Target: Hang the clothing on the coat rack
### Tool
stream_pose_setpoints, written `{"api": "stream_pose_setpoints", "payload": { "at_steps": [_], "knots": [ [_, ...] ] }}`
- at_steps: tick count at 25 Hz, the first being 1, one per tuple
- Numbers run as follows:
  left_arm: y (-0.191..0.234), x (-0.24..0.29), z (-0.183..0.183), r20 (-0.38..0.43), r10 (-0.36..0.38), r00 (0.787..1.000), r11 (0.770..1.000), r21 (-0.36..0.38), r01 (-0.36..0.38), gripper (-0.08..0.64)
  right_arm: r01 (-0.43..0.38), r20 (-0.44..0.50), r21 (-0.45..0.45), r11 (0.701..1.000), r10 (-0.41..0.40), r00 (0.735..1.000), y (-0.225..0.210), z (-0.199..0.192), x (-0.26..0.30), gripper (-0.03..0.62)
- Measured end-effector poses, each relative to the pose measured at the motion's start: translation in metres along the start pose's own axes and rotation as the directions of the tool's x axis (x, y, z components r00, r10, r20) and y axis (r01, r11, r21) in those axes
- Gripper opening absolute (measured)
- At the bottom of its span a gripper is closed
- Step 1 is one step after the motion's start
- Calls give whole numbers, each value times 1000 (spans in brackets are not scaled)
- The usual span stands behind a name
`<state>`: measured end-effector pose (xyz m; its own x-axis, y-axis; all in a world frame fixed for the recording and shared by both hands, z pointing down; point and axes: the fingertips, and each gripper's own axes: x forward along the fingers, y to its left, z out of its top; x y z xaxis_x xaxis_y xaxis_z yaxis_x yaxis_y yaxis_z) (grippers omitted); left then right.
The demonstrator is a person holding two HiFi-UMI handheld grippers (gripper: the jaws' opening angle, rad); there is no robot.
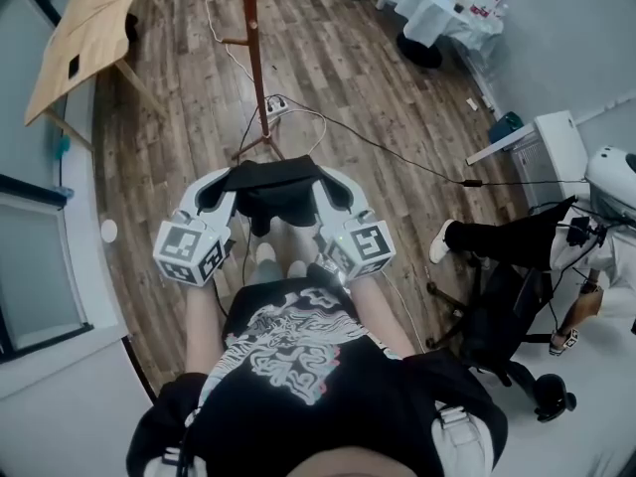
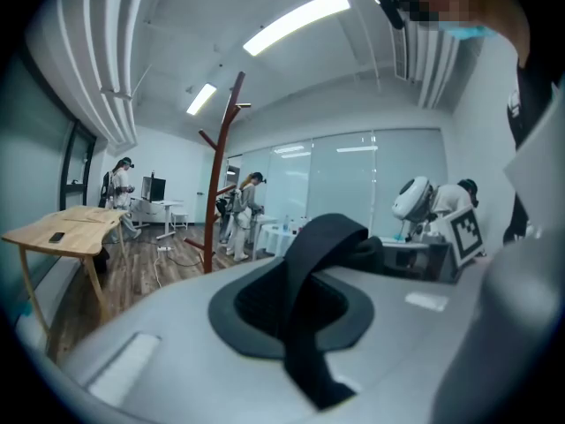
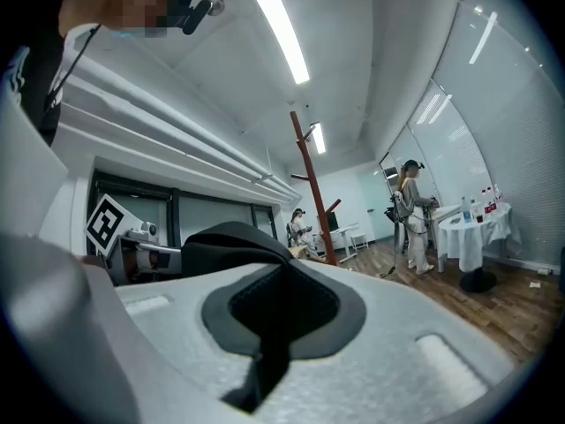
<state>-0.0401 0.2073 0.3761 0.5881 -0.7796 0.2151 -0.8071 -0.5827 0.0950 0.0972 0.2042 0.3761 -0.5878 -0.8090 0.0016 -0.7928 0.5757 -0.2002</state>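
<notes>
Head view: left gripper [image 1: 225, 183] and right gripper [image 1: 334, 181] held side by side in front of the torso, black garment [image 1: 278, 193] stretched between their tips, clear of the plank floor [image 1: 179, 147]. Coat rack [image 1: 254, 48] stands ahead, well apart from the garment, which is not yet on it. Power strip [image 1: 276, 105] lies near its foot. Wooden table [image 1: 84, 28] at left; seated person [image 1: 502, 238] on an office chair [image 1: 497, 316] at right.

Left gripper view: jaws closed narrow on a fold of the black fabric, which rises out of the pinch and runs off toward the other gripper's marker cube. Rack upright at left-centre, table left of it.

Right gripper view: jaws likewise clamped on the fabric, a strip trailing down toward the camera. Rack right of centre; white-draped round table [image 3: 477, 228] and a standing person [image 3: 413, 215] at far right.

Only the gripper views show the ceiling light strips [image 3: 282, 34]. Only the head view shows both grips at once.
</notes>
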Motion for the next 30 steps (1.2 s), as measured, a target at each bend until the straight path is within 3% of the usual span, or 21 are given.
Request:
{"api": "stream_pose_setpoints", "payload": {
  "at_steps": [13,30],
  "knots": [
    [65,64,4,-11,13,1000,999,-33,-13,9,14,-1,-8,1000,-14,1000,-45,6,82,8],
    [166,142,22,-26,-13,1000,999,-38,12,9,-10,5,73,997,10,1000,-88,-1,199,8]
  ]
}}
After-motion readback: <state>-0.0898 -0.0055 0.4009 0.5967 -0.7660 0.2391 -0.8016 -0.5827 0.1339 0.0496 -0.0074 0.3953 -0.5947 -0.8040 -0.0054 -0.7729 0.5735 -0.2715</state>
